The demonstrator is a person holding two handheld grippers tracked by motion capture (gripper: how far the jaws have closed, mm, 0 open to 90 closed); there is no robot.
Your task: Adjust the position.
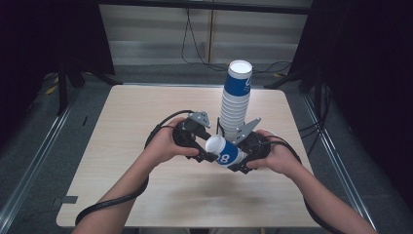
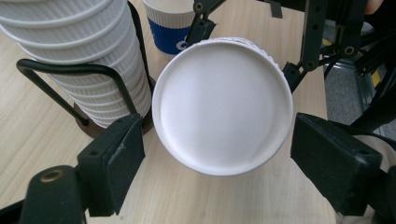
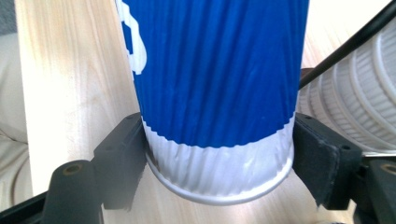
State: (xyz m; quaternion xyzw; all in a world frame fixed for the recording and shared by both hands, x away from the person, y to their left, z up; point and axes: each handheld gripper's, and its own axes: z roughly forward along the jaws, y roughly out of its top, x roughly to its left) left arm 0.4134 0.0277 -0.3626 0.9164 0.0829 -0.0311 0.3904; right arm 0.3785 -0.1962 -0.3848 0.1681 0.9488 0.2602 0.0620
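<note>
Near the middle of the table (image 1: 122, 146), just in front of the tall stack of cups (image 1: 235, 105), a single blue and white cup (image 1: 225, 152) is lying on its side in the air between the two grippers. The right gripper (image 1: 243, 158) is gripping it close to the rim end, its jaws pressing on both sides of the ribbed white band, as the right gripper view is showing (image 3: 219, 93). The left gripper (image 1: 207, 155) is facing the cup's white base (image 2: 222, 105), its jaws standing wide apart, one on either side and not touching it.

Paper this thin is likely crushing easily, so a hard squeeze from the left gripper could be denting the wall or popping the cup out of the right one's hold. Closing off-centre could be twisting the cup loose and dropping it to the table. The stack is standing just behind on its dark base, with a second cup (image 2: 168, 28) beside it, so a careless swing could be tipping it over.
</note>
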